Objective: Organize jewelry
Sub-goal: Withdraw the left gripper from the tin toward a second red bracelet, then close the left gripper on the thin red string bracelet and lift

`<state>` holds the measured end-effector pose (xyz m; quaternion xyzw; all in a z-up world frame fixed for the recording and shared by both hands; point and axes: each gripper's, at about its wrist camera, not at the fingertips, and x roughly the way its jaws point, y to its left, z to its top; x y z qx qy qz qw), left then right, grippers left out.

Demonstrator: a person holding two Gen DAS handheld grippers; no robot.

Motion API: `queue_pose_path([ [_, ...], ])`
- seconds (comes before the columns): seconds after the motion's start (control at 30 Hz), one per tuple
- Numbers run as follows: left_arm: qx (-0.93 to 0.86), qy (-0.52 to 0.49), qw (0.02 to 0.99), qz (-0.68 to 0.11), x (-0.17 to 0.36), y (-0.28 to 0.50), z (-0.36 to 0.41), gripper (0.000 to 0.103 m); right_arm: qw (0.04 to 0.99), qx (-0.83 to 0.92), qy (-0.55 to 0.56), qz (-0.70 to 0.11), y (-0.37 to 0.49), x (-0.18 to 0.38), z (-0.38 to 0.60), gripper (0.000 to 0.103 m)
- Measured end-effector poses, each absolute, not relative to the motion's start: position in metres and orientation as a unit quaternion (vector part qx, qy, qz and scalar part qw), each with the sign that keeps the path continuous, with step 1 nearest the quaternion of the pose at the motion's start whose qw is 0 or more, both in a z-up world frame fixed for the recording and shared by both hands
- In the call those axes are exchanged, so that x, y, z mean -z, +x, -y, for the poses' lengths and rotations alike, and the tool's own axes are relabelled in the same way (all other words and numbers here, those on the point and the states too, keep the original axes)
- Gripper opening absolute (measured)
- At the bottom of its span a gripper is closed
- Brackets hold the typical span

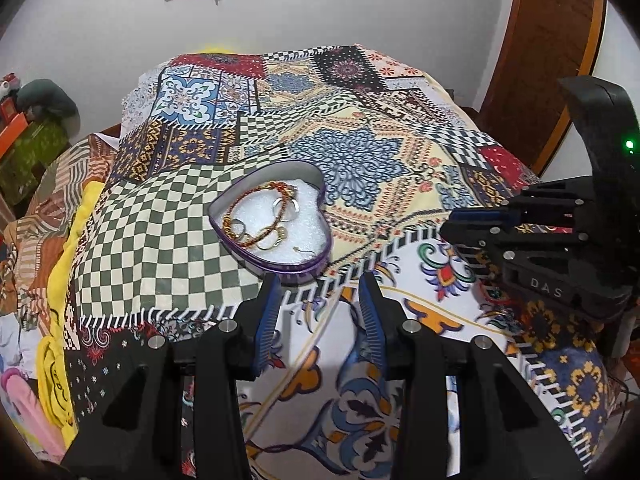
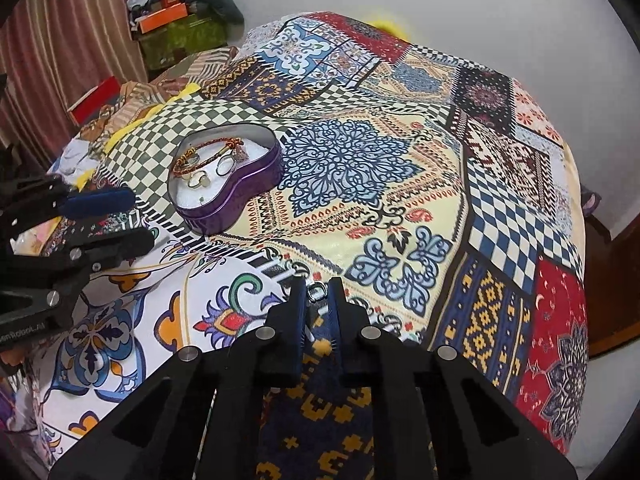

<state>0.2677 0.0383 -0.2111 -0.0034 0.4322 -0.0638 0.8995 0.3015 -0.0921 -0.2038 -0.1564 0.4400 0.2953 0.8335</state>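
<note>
A purple heart-shaped tin (image 1: 296, 270) (image 2: 244, 190) with a white foam lining lies open on the patterned bedspread. Inside it lie a red and gold braided bracelet (image 1: 256, 216) (image 2: 208, 150) and several rings (image 1: 289, 207) (image 2: 224, 168). My left gripper (image 1: 318, 292) is open just in front of the tin, nothing between its fingers. My right gripper (image 2: 317, 292) is shut on a small silver ring (image 2: 316, 291) held at its fingertips just above the cloth. In the left wrist view the right gripper (image 1: 460, 226) shows at the right.
The patchwork bedspread (image 2: 400, 184) covers the whole bed. Piled clothes and fabric (image 1: 48, 280) lie along the left side. Boxes (image 2: 164, 16) stand by a curtain at the far left. A wooden door (image 1: 560, 40) is at the right.
</note>
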Motion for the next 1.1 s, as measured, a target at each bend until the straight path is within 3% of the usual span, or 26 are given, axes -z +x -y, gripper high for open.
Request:
queue_pose_path([
  [0.47,0.127,-0.012,0.888,-0.441,0.195,0.251,0.024,0.040,0.863,-0.269,-0.116,-0.412,0.262,0.164,0.147,0.010],
  [0.8,0.142,0.001,0.871,-0.471,0.215,0.250,0.064,0.039,0.877,-0.259,-0.104,-0.392,0.243,0.149,0.165,0.010],
  [0.9,0.138,-0.006,0.869,-0.475,0.220,0.249,0.064,0.030,0.877,-0.262,-0.101,-0.390,0.238,0.149,0.168,0.010],
  [0.97,0.137,-0.015,0.868,-0.478,0.221,0.250,0.061,0.015,0.877,-0.263,-0.101,-0.390,0.236,0.150,0.167,0.010],
  [1.03,0.136,-0.018,0.867,-0.479,0.223,0.250,0.058,0.007,0.876,-0.264,-0.100,-0.390,0.235,0.150,0.165,0.010],
  [1.1,0.135,-0.022,0.867,-0.479,0.223,0.249,0.054,0.006,0.876,-0.265,-0.099,-0.390,0.233,0.150,0.164,0.010],
])
